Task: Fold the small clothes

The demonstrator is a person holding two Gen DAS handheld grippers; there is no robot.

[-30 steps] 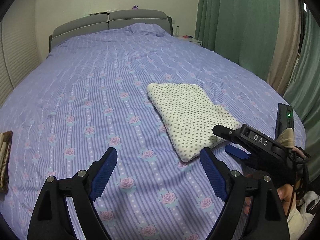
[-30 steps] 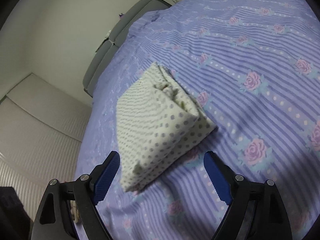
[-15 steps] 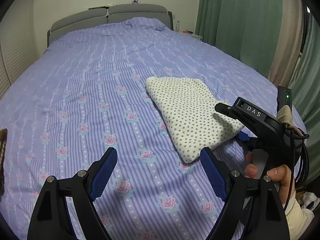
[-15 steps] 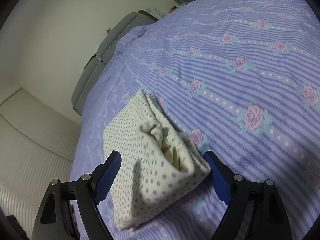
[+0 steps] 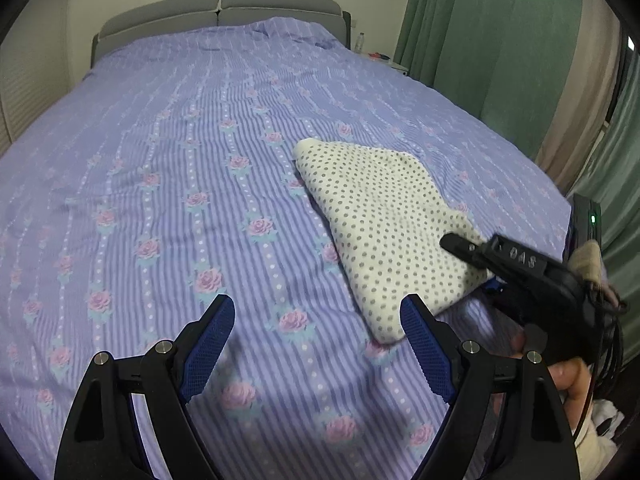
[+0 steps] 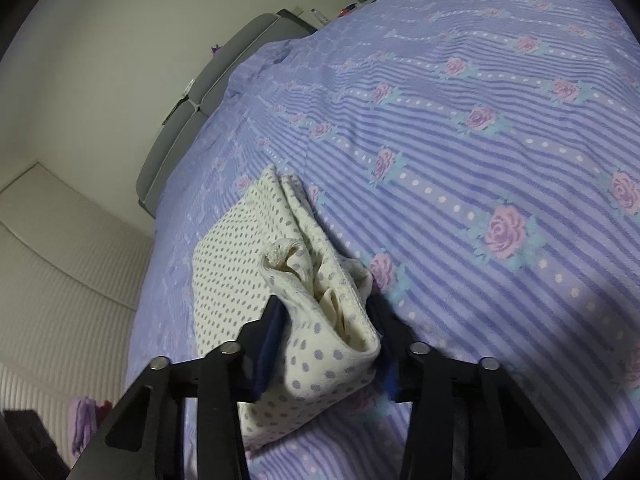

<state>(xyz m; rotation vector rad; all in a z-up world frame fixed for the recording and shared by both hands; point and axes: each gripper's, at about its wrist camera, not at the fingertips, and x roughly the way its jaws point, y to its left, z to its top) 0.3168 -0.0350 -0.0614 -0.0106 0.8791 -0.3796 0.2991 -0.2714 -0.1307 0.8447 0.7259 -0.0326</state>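
One folded garment (image 5: 384, 224), cream with grey polka dots, lies on the bed (image 5: 180, 184), right of centre and toward the near edge in my left wrist view. Its near right corner sits between the fingers of my right tongs (image 6: 328, 340); in the right wrist view both blue pads press against the bunched fabric there, so I read these tongs as clamped on the garment. Layered folded edges show at that corner, gaping slightly. The rest of the garment lies flat on the bedspread, its long side running away toward the far left.

My left tongs (image 5: 320, 344) are spread wide with nothing between the pads, over bare bedspread just left of the garment's near end; the right pad is close to the cloth, contact unclear.

Bedspread is lilac, striped, with pink roses. Grey headboard (image 5: 224, 10) at the far end. Green curtains (image 5: 480, 40) along the right side.
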